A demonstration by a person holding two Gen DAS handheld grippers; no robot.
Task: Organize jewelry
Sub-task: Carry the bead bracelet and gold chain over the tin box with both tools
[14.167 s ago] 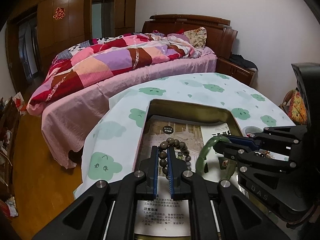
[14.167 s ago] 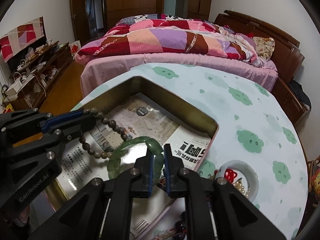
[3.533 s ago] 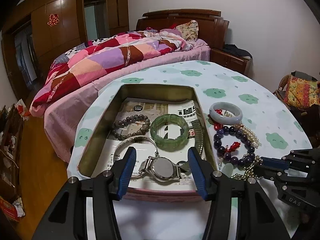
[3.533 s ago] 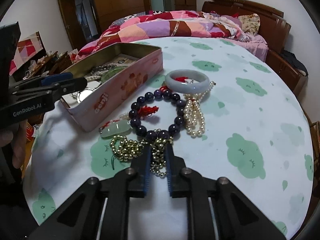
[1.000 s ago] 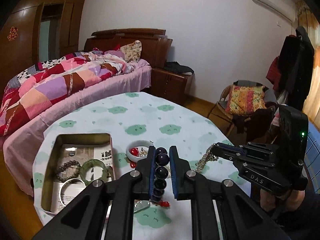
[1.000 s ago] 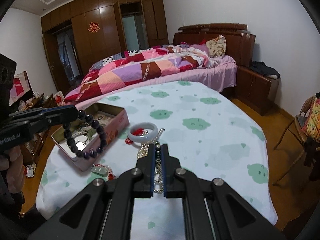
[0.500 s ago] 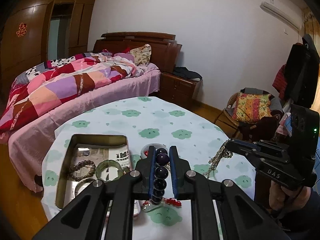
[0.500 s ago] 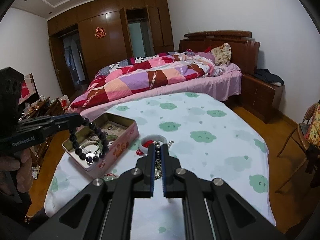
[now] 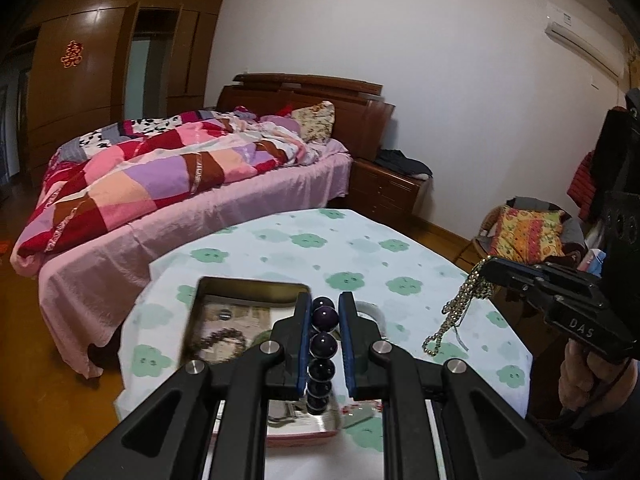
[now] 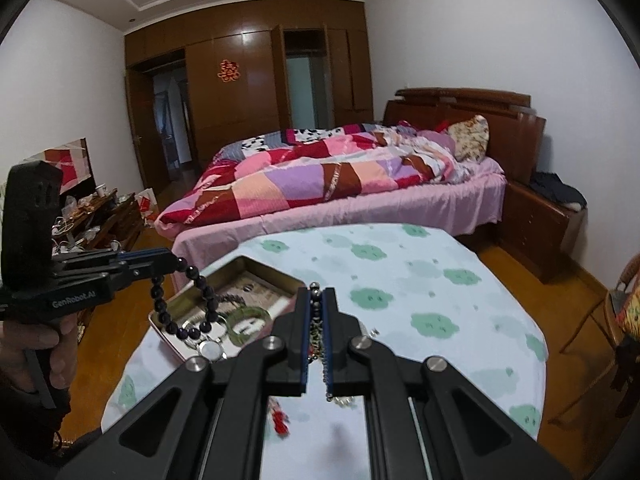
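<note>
My left gripper (image 9: 324, 306) is shut on a dark purple bead bracelet (image 9: 324, 346), which hangs in a loop from its tip (image 10: 160, 308) in the right wrist view. It hovers above an open tin (image 9: 248, 284) on the cloud-print table (image 9: 360, 248). My right gripper (image 10: 316, 294) is shut on a gold bead chain (image 10: 316, 332). The chain dangles free from the right gripper (image 9: 486, 268) at the right of the left wrist view, as gold loops (image 9: 456, 312). Inside the tin (image 10: 276, 276) lie a green bangle (image 10: 248, 314), a watch (image 10: 210, 348) and a brown bead bracelet (image 9: 224, 338).
A white bangle (image 9: 370, 312) and a red tassel (image 10: 278, 416) lie on the cloth beside the tin. A bed with a patchwork quilt (image 9: 180, 168) stands beyond the table. A chair with a bright cushion (image 9: 524, 232) is at the right. A hand (image 10: 52, 340) holds each gripper.
Both grippers have risen from the table, carrying their jewelry. The left one has swung leftward over the tin. The gold chain now hangs clear of the cloth.
</note>
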